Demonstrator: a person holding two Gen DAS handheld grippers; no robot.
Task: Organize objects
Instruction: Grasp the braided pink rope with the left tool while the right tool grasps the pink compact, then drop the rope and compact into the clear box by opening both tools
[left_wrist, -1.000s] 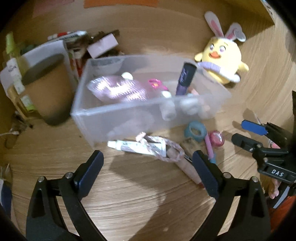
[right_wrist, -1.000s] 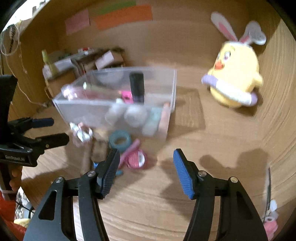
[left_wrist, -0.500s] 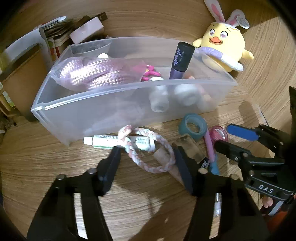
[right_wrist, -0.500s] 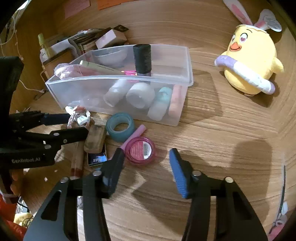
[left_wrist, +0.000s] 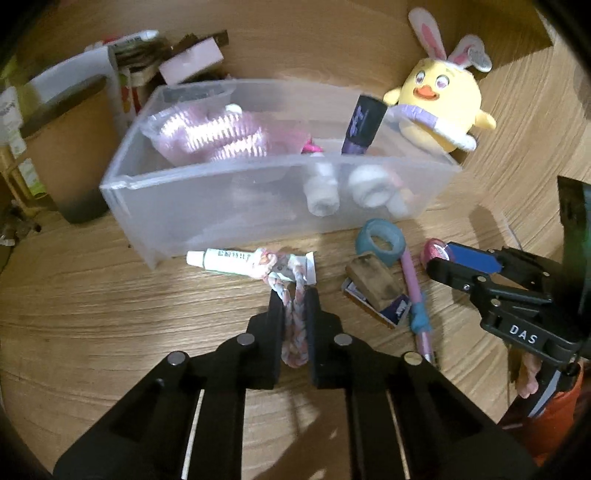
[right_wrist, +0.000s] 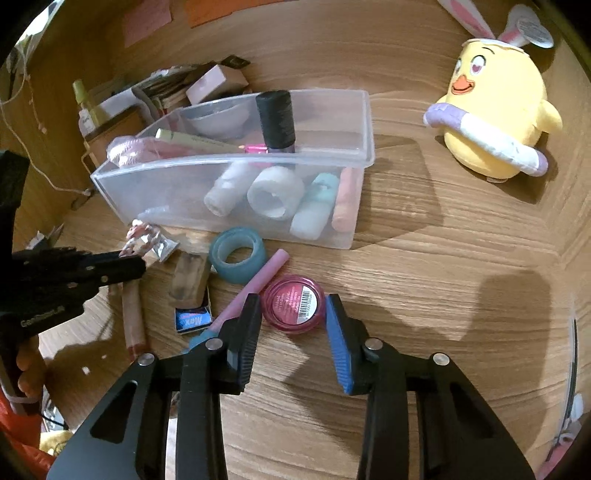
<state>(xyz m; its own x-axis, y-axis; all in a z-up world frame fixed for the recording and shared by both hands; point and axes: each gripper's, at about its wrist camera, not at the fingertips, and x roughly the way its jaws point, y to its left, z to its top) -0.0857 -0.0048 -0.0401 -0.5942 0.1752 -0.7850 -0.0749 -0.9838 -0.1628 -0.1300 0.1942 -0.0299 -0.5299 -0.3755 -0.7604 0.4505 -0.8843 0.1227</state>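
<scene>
Wooden tabletop (right_wrist: 443, 295) fills both views, and across the upper middle of each sits the translucent plastic bin (left_wrist: 258, 192), already holding a pink knitted bundle, a dark tube standing on end and some pale bottles. A yellow chick plush (right_wrist: 495, 110) sits well apart at the upper right. Loose things lie in front of the bin: a white tube (left_wrist: 236, 260), a teal tape roll (right_wrist: 236, 254), a pink pen (right_wrist: 255, 284), a small brown block on a little box (left_wrist: 375, 282). In the lower centre of the left view the left gripper (left_wrist: 293, 295) is pinched tight on a braided cord loop (left_wrist: 293, 325), whose far end lies draped over the white tube. My worry there: lifting could drag the tube along, or the thin braid could slip out between the pads. Lower centre of the right view, the right gripper (right_wrist: 291, 314) is closing with a round pink jar (right_wrist: 293, 308) between its fingers, which look not quite in contact. The jar is low and round, so an off-centre squeeze could squirt it sideways into the pen just beside it.
</scene>
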